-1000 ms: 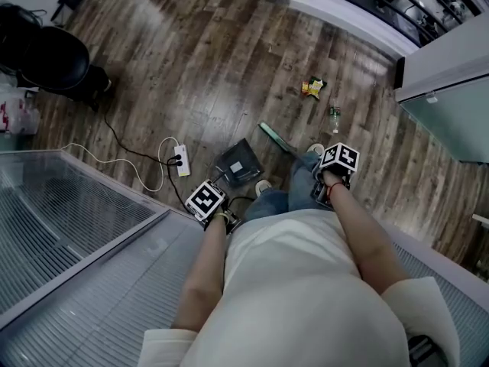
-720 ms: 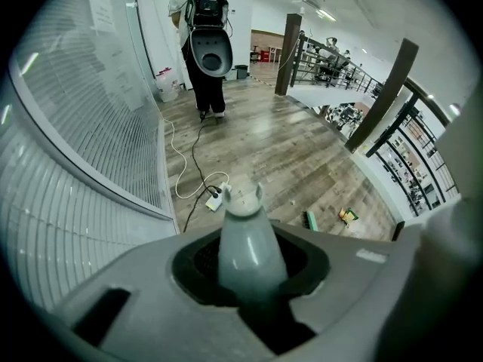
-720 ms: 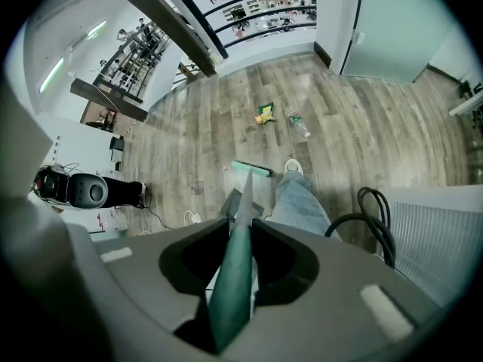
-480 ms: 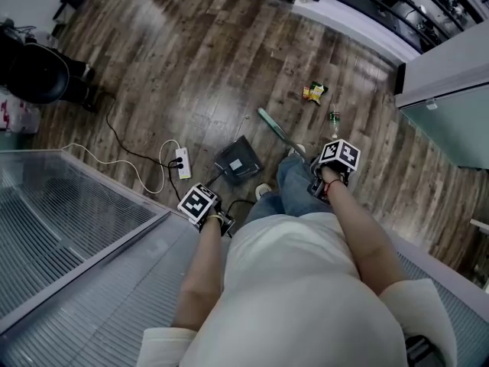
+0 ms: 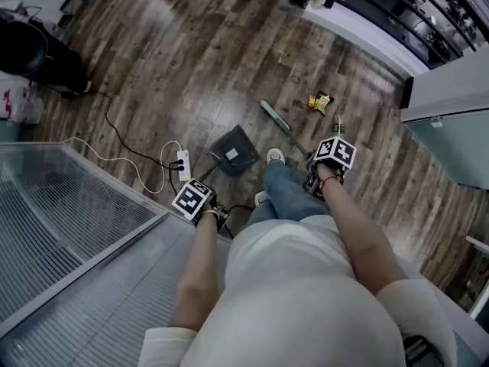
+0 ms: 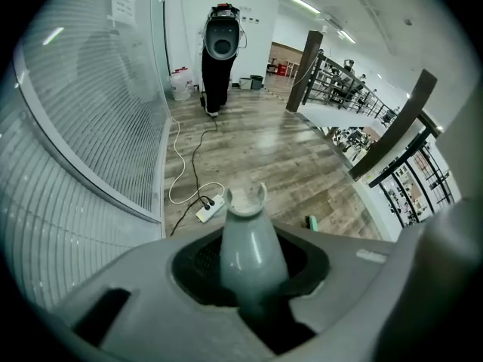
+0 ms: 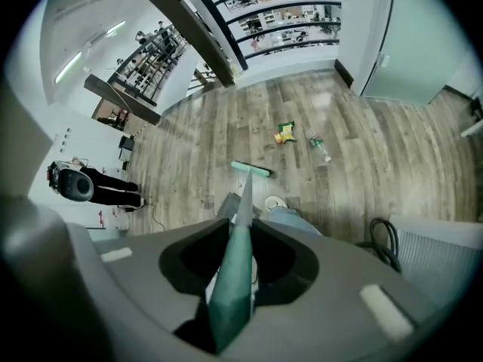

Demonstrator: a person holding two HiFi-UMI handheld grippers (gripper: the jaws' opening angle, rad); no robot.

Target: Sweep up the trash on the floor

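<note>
A yellow-green snack wrapper (image 5: 319,100) and a small clear bottle (image 5: 338,125) lie on the wood floor; the right gripper view shows the wrapper (image 7: 284,132) and the bottle (image 7: 319,147) as well. My right gripper (image 5: 330,160) is shut on the green broom handle (image 7: 235,274), and the broom head (image 5: 273,116) rests on the floor just left of the trash. My left gripper (image 5: 195,202) is shut on the grey dustpan handle (image 6: 249,256). The dark dustpan (image 5: 233,150) sits on the floor ahead of a white shoe (image 5: 275,157).
A white power strip (image 5: 183,164) with its cables (image 5: 114,159) lies left of the dustpan. A ribbed glass partition (image 5: 69,235) runs along the left. A black machine (image 6: 221,40) stands far back. A white cabinet (image 5: 451,90) and a railing (image 7: 287,10) border the right.
The person has stepped forward. The broom head and the dustpan have moved ahead, closer to the wrapper and bottle. Both grippers keep their grip.
</note>
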